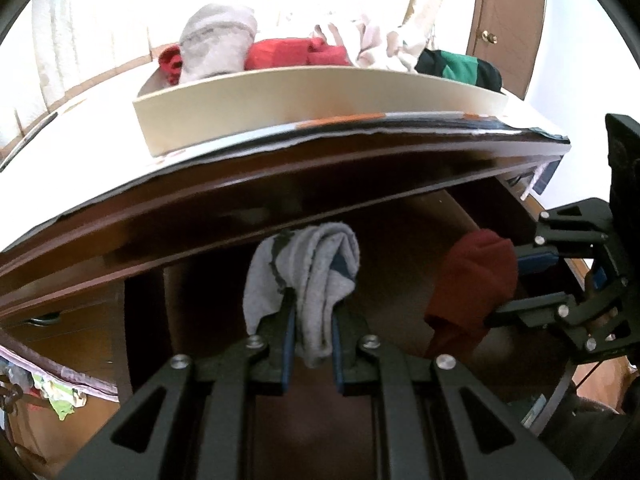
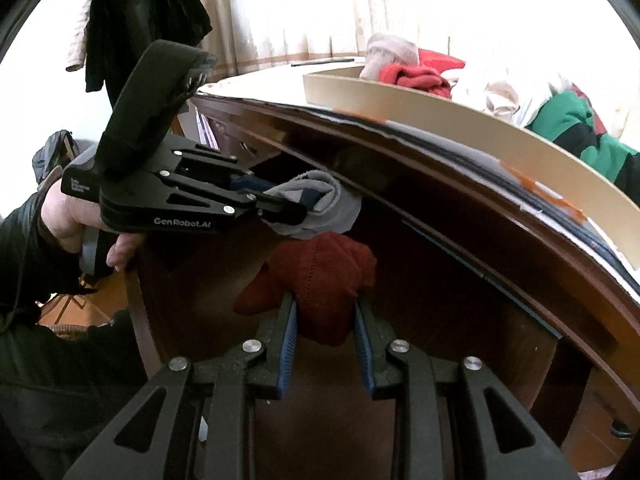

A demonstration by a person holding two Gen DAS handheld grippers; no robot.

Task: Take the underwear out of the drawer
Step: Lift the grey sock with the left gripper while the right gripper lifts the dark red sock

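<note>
My left gripper (image 1: 313, 312) is shut on a grey piece of underwear (image 1: 308, 276), which hangs bunched between its blue pads over the open dark wooden drawer (image 1: 400, 248). My right gripper (image 2: 325, 312) is shut on a dark red piece of underwear (image 2: 320, 276), also above the drawer. In the left wrist view the red piece (image 1: 472, 276) and the right gripper (image 1: 516, 284) show at the right. In the right wrist view the left gripper (image 2: 296, 200) holds the grey piece (image 2: 328, 208) at the left, carried by a person's hand (image 2: 68, 216).
A beige box (image 1: 320, 108) on the desk top above the drawer holds grey, red, white and green clothes (image 1: 280, 54). The desk's front edge (image 1: 280, 184) overhangs the drawer. A dark jacket (image 2: 136, 16) hangs at the back left. A brown door (image 1: 508, 20) stands far right.
</note>
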